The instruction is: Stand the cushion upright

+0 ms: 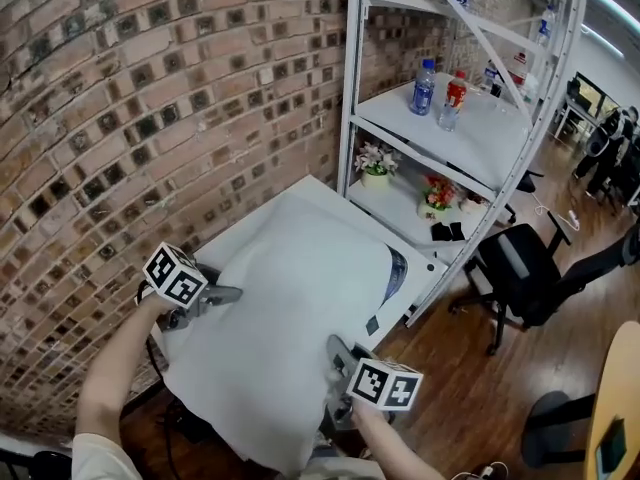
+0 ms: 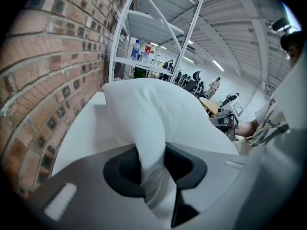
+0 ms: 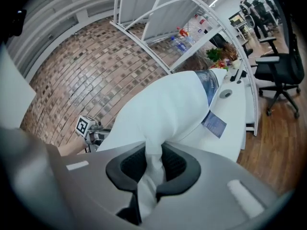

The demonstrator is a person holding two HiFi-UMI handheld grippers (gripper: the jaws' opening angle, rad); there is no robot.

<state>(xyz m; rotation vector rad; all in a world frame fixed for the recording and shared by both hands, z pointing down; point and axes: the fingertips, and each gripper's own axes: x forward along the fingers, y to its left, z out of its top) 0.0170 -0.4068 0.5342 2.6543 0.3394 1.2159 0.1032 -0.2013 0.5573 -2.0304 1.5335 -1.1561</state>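
A big white cushion covers most of a white table beside the brick wall. My left gripper is shut on the cushion's left edge, and in the left gripper view a fold of the white cushion is pinched between the dark pads. My right gripper is shut on the cushion's near right corner; the right gripper view shows the white fabric of the cushion bunched between its pads. Both held edges are raised off the table. The cushion's far end still rests on the table.
The brick wall runs along the left. A white metal shelf rack stands behind the table, holding bottles and small flower pots. A black office chair sits on the wooden floor to the right. A blue-printed object lies under the cushion's right edge.
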